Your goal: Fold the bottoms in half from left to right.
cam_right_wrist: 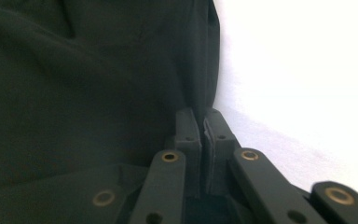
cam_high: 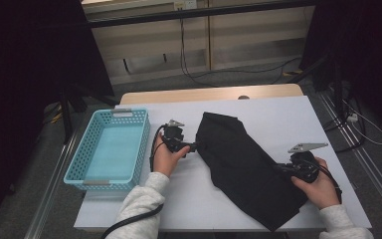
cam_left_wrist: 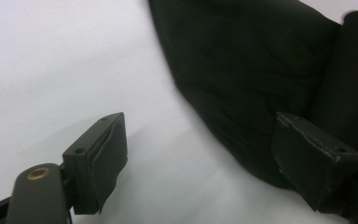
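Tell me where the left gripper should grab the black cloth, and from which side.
Grip the near left edge of the black cloth, coming in from the left along the table. The cloth lies flat, so only its rim offers a bite. The left gripper is already open beside that edge, one jaw over the cloth. The right gripper looks shut at the opposite edge, likely pinching it.

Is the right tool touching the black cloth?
Touching. In the right gripper view, the right tool has its jaws pressed together at the edge of the black cloth, apparently pinching it. The high view shows that tool on the cloth too.
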